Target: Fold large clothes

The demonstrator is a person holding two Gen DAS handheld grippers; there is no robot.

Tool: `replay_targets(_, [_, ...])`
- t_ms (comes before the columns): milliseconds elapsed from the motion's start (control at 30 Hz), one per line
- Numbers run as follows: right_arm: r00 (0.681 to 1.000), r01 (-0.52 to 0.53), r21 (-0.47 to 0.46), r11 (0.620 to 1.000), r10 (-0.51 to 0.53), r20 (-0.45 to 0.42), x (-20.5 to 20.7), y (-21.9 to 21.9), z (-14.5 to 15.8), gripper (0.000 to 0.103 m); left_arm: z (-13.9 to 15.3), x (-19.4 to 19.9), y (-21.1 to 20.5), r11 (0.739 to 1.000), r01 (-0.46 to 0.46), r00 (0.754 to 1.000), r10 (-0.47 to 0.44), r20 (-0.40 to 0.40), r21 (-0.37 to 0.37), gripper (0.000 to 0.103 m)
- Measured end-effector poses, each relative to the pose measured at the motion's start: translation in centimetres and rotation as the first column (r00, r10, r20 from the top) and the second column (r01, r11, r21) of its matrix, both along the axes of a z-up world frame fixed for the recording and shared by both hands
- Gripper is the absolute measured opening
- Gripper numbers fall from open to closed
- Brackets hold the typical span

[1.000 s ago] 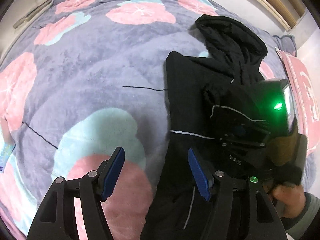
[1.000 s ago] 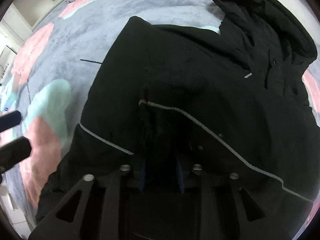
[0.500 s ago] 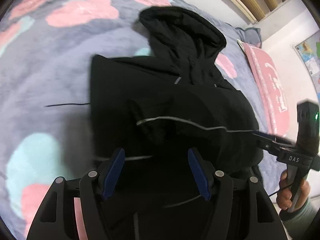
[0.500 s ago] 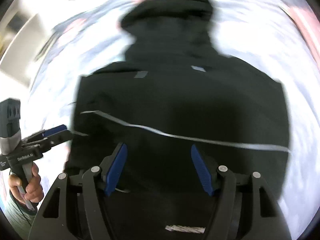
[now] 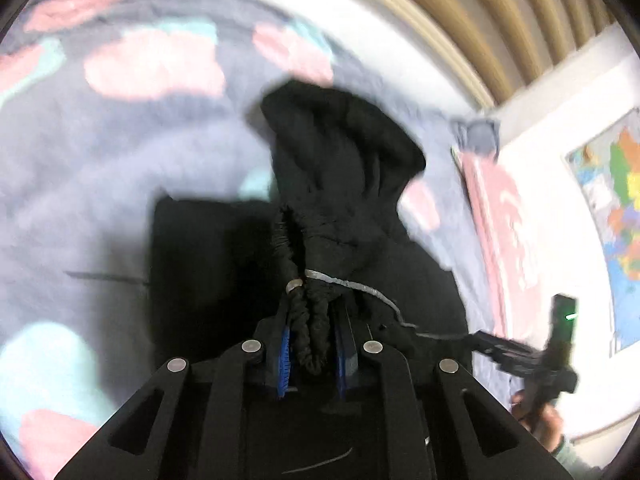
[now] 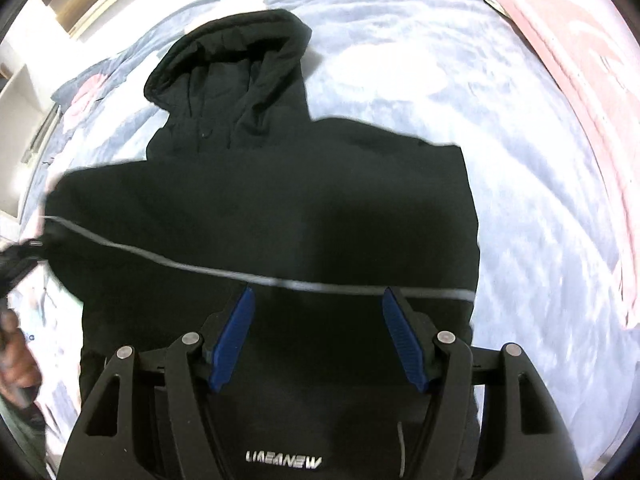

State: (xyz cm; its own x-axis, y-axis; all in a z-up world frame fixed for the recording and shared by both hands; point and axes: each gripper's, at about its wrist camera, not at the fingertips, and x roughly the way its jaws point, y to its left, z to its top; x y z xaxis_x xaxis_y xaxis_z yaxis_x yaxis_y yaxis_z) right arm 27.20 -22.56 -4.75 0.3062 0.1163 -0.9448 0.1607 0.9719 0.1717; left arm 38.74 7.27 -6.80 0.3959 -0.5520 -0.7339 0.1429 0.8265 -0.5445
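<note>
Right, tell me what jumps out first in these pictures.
A black hooded jacket lies spread across a grey floral blanket, hood toward the far edge. The left gripper is clamped on a bunched fold of it, while the right gripper hangs open above its lower half.

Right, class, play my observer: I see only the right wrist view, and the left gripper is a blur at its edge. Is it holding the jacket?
Observer: Yes. The left gripper is shut on a bunched fold of the black jacket.
Operator: Which part?
Observer: A fold crossed by the reflective stripe, below the hood.
Operator: Anything on the wall?
Observer: A coloured map.
</note>
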Motion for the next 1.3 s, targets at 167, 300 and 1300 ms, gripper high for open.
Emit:
replay_targets(167, [1.000,-0.013,-0.033,0.999,0.012,-0.024,3.4,1.5,-2.2,0.070,-4.7,0.6,2.4,0.997,0.009,0.986,0.003,-0.169,0.075,0.017])
replay_targets(300, [0.988,-0.029,-0.111,0.993,0.011,-0.153,5.6,2.7,-7.6,0.070,-10.1,-0.3,1.0,0.978,0.053,0.964,0.003,-0.265,0.202,0.020])
replay_targets(1300, [0.977,-0.200,-0.234,0.951,0.176,-0.119,-0.6,5.3,-8.1,0.074,-10.7,-0.8,-11.3,0.909,0.229,0.960,-0.151,-0.236,0.348,0.061])
